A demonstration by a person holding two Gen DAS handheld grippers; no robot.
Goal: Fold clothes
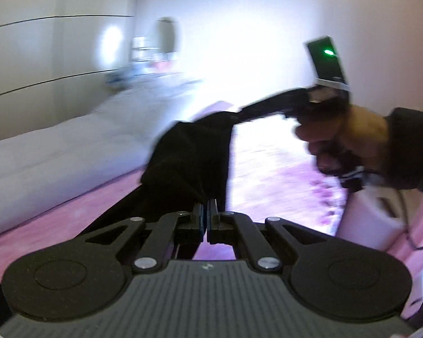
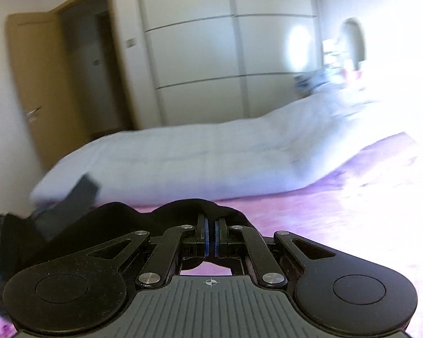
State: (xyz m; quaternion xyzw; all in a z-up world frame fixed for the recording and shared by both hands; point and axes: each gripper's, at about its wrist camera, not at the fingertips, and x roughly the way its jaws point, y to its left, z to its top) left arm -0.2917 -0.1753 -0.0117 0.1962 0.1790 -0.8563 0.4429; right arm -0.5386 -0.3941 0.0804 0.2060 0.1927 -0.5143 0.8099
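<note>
Here, the left gripper (image 1: 206, 211) has its two fingers pressed together on a fold of the black garment (image 1: 189, 157), with only a thin gap visible between the blue pads. The right gripper (image 2: 210, 232) is likewise clamped on the same garment, its fingers nearly touching and black fabric bunched over and around the tips. In the left wrist view the right gripper (image 1: 241, 112) appears from outside, gripped by a hand (image 1: 344, 138) in a dark sleeve (image 1: 411, 146), its fingertips buried in the upper corner of the cloth. The garment is held up in the air between the two grippers, above the pink bedspread (image 1: 42, 225). Its long axis runs diagonally in the left wrist view, from the left gripper at lower centre up and to the right toward the right gripper; the fabric is stretched along that line and hangs in loose folds on the left side. In the right wrist view the garment (image 2: 118, 217) trails away from the fingers toward the left edge of the frame. A white duvet (image 2: 183, 160) lies rolled along the far side of the bed. Behind it stand a white wardrobe (image 2: 194, 56) and an open wooden door (image 2: 36, 84). Both views are motion-blurred.
</note>
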